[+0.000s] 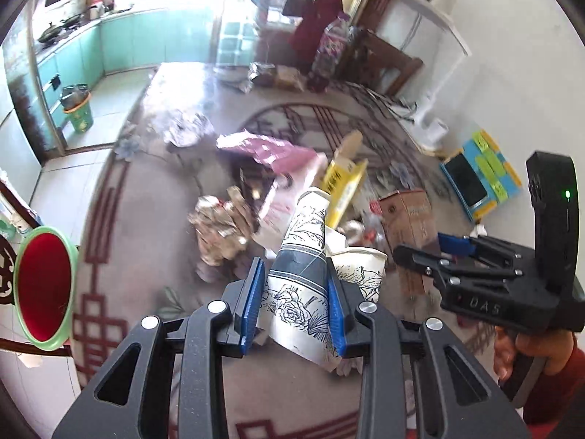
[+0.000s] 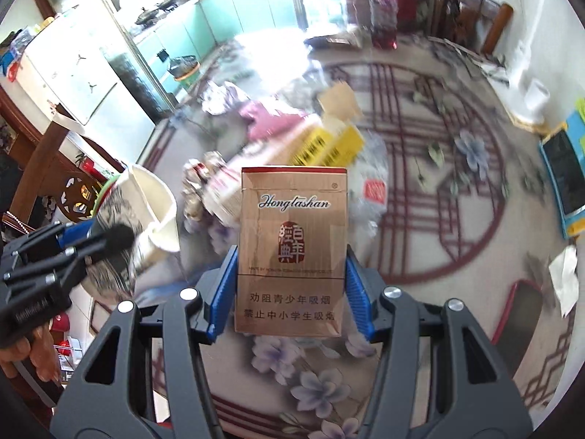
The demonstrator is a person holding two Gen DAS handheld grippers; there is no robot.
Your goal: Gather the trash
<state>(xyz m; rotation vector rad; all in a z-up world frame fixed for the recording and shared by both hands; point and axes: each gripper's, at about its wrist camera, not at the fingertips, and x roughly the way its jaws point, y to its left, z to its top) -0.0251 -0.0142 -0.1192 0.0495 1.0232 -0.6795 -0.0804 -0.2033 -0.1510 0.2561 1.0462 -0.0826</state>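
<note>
Trash pile [image 1: 256, 197] sits mid-desk on the patterned cover [image 1: 153, 241]: crumpled wrappers, a pink bag [image 1: 270, 150], a yellow carton [image 1: 343, 183], all motion-blurred.

Left gripper [image 1: 297, 294]: blue pads [image 1: 254, 301] part-way closed, pinching a crushed paper cup [image 1: 303, 256] with black-and-white floral print. The cup is flattened between the pads and pokes out forward, up off the desk. A second crumpled cup of the same print [image 1: 360, 267] lies just right of it; can't tell if they touch.

Right gripper [image 2: 290, 285]: pads [image 2: 223, 289] set about a pack's width apart, clamped on both side edges of a tan "Hongtashan" cigarette pack [image 2: 292, 234]. Pack upright, face to the camera, red seal mark in the middle, Chinese warning text along the bottom, held above the pile.

Green-rimmed red bowl [image 1: 45, 285] sits at the desk's left edge.
</note>
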